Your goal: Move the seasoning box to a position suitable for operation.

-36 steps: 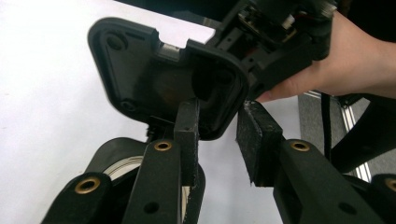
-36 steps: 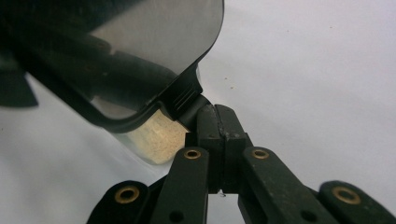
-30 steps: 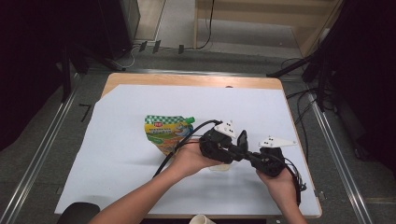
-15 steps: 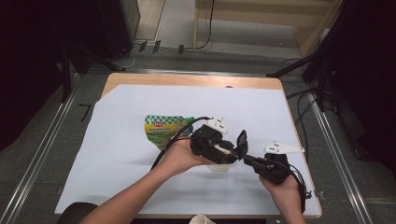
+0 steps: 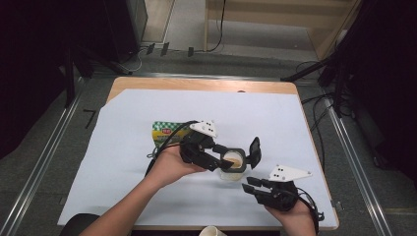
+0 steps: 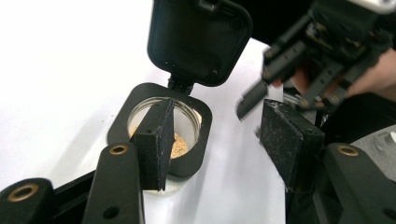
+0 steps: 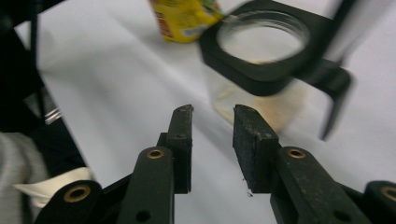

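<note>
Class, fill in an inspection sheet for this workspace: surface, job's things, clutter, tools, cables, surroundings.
Surface: white sheet over a wooden table.
Job's things: clear jar with black collar, hinged lid flipped open, tan powder inside; green-yellow packet lying beside it.
Clutter: nothing seen.
Tools: left tool open, one jaw above the jar mouth; right tool open, short of the jar, holding nothing.
Cables: one trails from the left tool; more lie on the floor.
Surroundings: grey floor, metal rails, dark equipment, wooden furniture behind.
</note>
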